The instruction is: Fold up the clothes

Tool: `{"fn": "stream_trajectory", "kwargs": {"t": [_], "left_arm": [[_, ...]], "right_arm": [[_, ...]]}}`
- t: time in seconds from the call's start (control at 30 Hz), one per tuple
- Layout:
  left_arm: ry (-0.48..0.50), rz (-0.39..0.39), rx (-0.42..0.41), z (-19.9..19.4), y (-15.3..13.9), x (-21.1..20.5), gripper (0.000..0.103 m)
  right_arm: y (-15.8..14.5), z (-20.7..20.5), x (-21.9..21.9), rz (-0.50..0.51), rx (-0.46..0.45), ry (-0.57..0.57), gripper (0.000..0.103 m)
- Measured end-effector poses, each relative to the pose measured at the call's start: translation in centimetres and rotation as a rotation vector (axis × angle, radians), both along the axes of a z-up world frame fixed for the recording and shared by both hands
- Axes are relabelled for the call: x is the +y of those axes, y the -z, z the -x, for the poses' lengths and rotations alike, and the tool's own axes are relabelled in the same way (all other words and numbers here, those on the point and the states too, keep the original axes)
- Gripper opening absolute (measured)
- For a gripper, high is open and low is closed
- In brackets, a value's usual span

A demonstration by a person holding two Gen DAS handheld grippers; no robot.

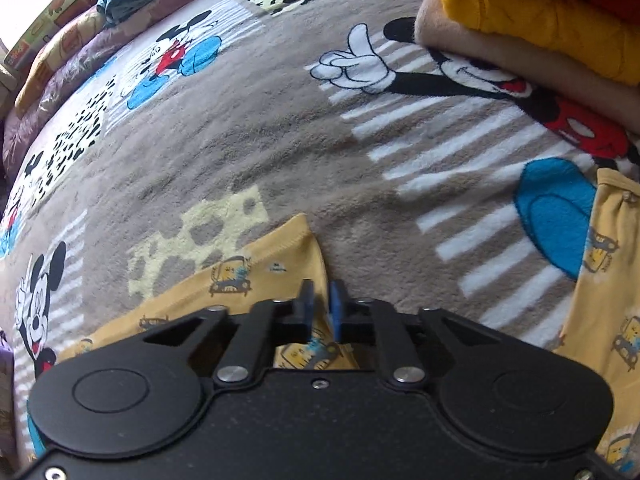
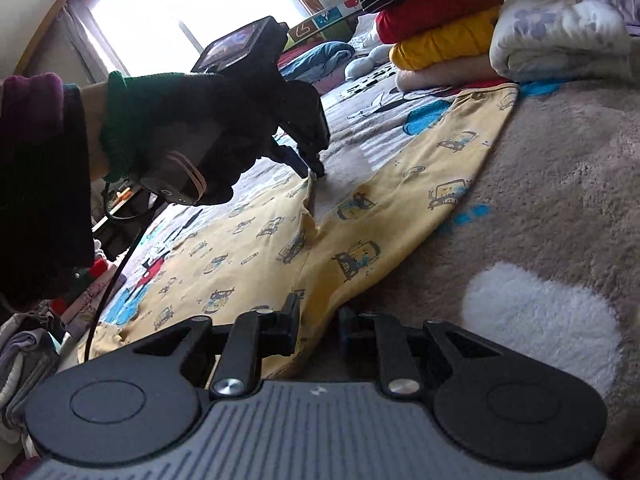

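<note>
So the yellow pants (image 2: 360,216) are lying flat on the blanket (image 2: 560,200), long axis running straight away from the right gripper (image 2: 318,328), whose fingers are sitting apart around the near edge. The left gripper (image 1: 322,304) is pinching a leg hem between its fingers, so it's probably leading the fold.

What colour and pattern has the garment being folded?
Yellow garment with small cartoon vehicle prints; clearest in the right wrist view.

bare blanket (image 1: 256,152) lies open far and left of the yellow garment (image 1: 256,276); folded stack (image 1: 540,28) blocks the far right
</note>
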State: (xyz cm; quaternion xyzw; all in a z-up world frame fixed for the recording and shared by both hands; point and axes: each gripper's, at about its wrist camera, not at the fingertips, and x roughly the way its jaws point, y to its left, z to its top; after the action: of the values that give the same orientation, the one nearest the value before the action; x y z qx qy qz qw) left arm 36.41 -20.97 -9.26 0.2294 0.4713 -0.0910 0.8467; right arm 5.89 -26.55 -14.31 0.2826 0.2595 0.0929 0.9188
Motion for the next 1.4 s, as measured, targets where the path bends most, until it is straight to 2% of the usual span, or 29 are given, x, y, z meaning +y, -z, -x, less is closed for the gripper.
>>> {"fn": "stream_trajectory", "kwargs": {"t": [0.2, 0.43, 0.6, 0.8, 0.93, 0.97, 1.03, 1.07, 1.1, 1.17, 1.23, 1.27, 1.3, 1.4], "left_arm": [[-0.030, 0.122, -0.010, -0.4, -1.8, 3.1, 0.004], [-0.058, 0.285, -0.047, -0.1, -3.2, 7.4, 0.003], [-0.059, 0.366, -0.069, 0.2, -3.8, 9.8, 0.003], [-0.027, 0.434, -0.120, 0.8, -4.1, 12.3, 0.003], [-0.047, 0.501, -0.093, 0.5, -3.5, 13.6, 0.003], [-0.047, 0.525, -0.081, 0.4, -3.3, 13.6, 0.004], [-0.040, 0.565, -0.065, 0.2, -3.0, 13.5, 0.019], [-0.033, 0.577, -0.063, 0.1, -2.8, 13.2, 0.031], [-0.025, 0.575, -0.057, 0.0, -2.6, 12.7, 0.038], [-0.009, 0.567, -0.043, -0.2, -2.0, 11.7, 0.038], [-0.007, 0.551, -0.023, -0.5, -1.2, 11.1, 0.037], [-0.009, 0.536, -0.014, -0.7, -0.8, 10.9, 0.026], [-0.011, 0.517, -0.009, -0.8, -0.4, 10.8, 0.002], [-0.019, 0.541, -0.042, -0.4, -0.8, 11.8, 0.001]], "right_arm": [[-1.1, 1.0, 0.8, 0.077, -0.086, -0.029, 0.007], [-2.4, 1.7, 3.3, 0.225, -0.189, -0.102, 0.006], [-3.3, 2.2, 5.8, 0.326, -0.267, -0.176, 0.006], [-3.3, 2.5, 8.3, 0.405, -0.294, -0.254, 0.006], [-3.1, 2.3, 9.1, 0.418, -0.291, -0.280, 0.006], [-3.0, 2.3, 9.0, 0.416, -0.282, -0.280, 0.006], [-2.9, 2.3, 9.1, 0.423, -0.278, -0.279, 0.006], [-2.9, 2.2, 9.2, 0.423, -0.276, -0.280, 0.006], [-2.8, 2.3, 9.3, 0.426, -0.276, -0.281, 0.006], [-2.8, 2.4, 9.4, 0.428, -0.278, -0.281, 0.006], [-2.8, 2.4, 9.3, 0.425, -0.281, -0.281, 0.006], [-2.9, 2.4, 9.3, 0.422, -0.283, -0.279, 0.006], [-2.9, 2.5, 9.2, 0.417, -0.287, -0.277, 0.006], [-3.1, 2.6, 9.1, 0.404, -0.306, -0.274, 0.006]]}}
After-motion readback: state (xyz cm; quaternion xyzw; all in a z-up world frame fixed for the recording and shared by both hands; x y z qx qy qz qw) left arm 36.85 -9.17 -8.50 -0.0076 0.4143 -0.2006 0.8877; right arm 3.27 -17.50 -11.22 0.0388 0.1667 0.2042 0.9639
